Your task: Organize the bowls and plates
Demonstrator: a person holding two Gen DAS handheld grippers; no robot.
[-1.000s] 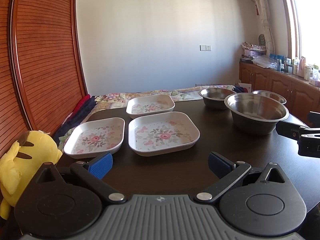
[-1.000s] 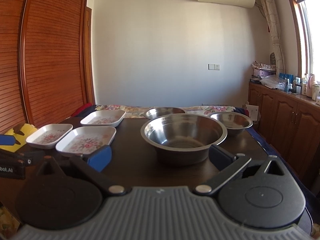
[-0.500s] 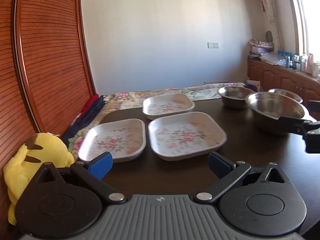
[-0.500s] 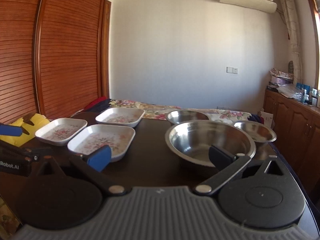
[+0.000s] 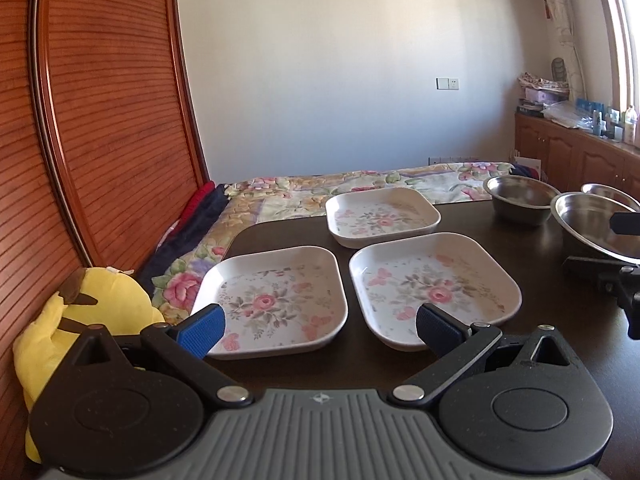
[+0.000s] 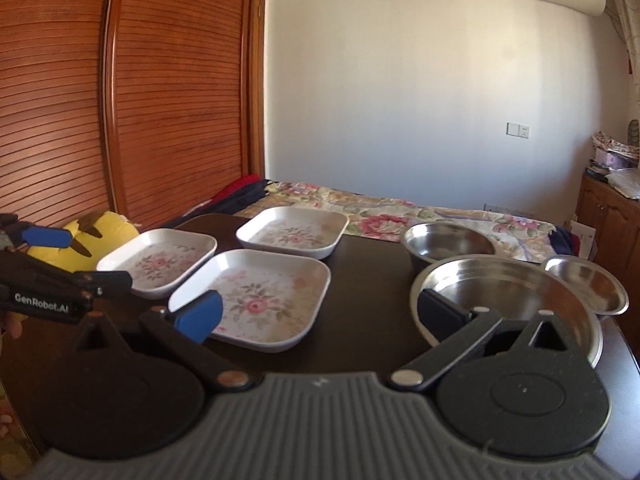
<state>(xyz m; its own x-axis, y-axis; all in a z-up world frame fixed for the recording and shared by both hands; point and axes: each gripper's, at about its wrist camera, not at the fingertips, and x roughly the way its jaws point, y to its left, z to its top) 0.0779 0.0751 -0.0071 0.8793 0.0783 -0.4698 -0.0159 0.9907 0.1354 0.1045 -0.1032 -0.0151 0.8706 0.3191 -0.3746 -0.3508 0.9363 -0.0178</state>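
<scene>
Nothing looks sorted yet. Three floral square plates lie singly on the left half of the dark counter: the near-left plate by the left edge, the near-right plate just beside it, and the far plate by the far edge. On the right half stand the large steel bowl and two smaller bowls, unnested. The left gripper and right gripper both hover spread wide, holding nothing. Stacking plates and nesting bowls appears to remain.
</scene>
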